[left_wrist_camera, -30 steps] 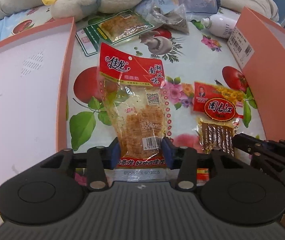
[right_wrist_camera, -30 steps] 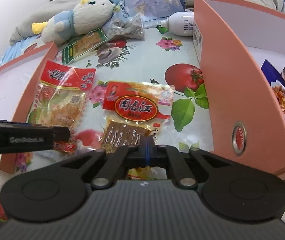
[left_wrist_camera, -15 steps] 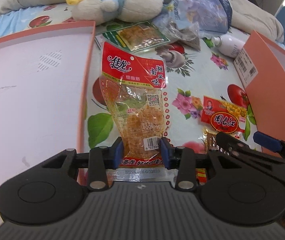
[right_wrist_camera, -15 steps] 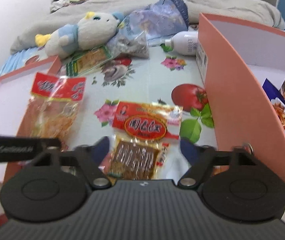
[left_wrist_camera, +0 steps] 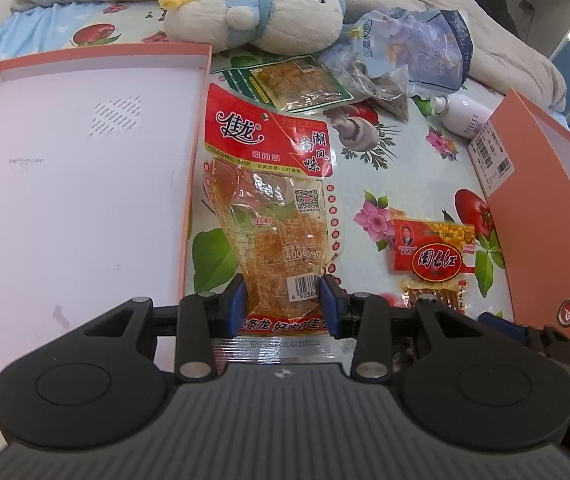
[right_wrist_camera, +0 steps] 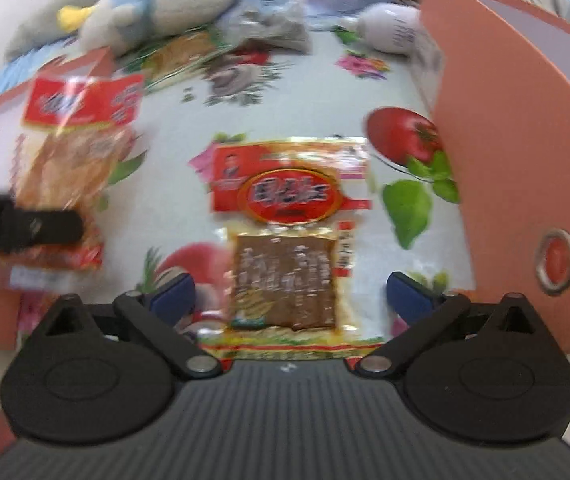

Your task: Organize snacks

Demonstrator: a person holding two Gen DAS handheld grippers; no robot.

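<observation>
Two red-topped snack packets [left_wrist_camera: 269, 216] [right_wrist_camera: 289, 236], contents showing through clear fronts.

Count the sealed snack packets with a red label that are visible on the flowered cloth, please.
2. The long orange-strip packet lies beside the shallow pink tray, its lower end clamped by the left gripper. The smaller brown-snack packet lies near the pink box. Others may be hidden.

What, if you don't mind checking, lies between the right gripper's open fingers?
In the right wrist view, the brown-strip snack packet lies between the right gripper fingers, untouched.
</observation>
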